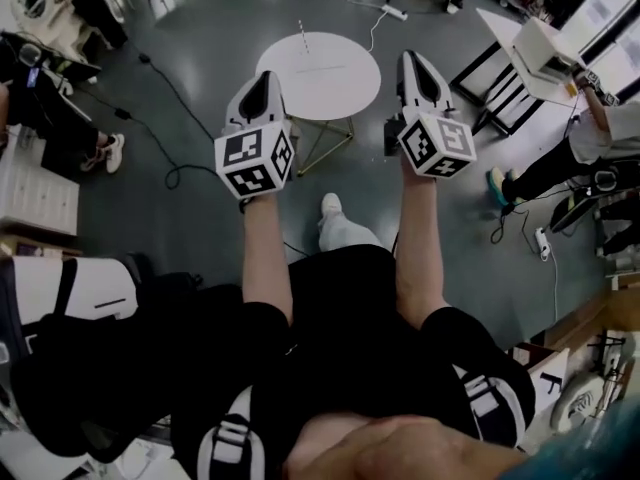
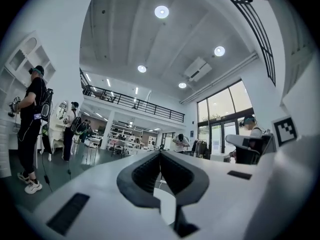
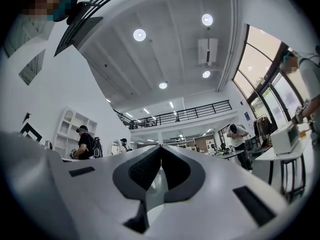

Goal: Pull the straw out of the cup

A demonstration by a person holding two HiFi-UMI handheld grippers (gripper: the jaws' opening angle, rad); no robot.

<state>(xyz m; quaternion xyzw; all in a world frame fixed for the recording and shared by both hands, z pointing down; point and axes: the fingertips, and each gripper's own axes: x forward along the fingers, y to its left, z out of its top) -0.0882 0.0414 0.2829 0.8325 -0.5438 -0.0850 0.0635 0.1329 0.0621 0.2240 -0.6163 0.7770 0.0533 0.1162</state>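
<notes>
- Neither the straw nor the cup can be picked out for certain. In the head view the only hint is a thin pale sliver (image 1: 300, 30) standing at the far edge of the round white table (image 1: 335, 93). It is too small to say whether that is the straw, so treat the table as the likely place to look.
- The table stands on the dark floor (image 1: 200, 78) ahead of you and below your raised arms, between the two grippers as that view shows them. Neither gripper is near its top.
- Your left gripper (image 1: 262, 76) has its jaws pressed together at the tips with nothing between them. Its own view looks out level across the hall, not down at the table.
- Your right gripper (image 1: 411, 60) is the same: jaws meeting at the tips, empty, and aimed at the far balcony and ceiling rather than at any cup.
- The step in hand looks like the approach, and the task has not begun. Step closer and tip both grippers down until the table top fills their views.
- To do it well, part both sets of jaws before you reach in. Steady the cup low on its wall with one gripper, lightly enough not to crush it. Close the other on the straw just above the rim.
- Draw the straw out along its own line, since a sideways pull could tip the cup.
- Other people (image 2: 30, 119) work around the hall, well apart from you.
</notes>
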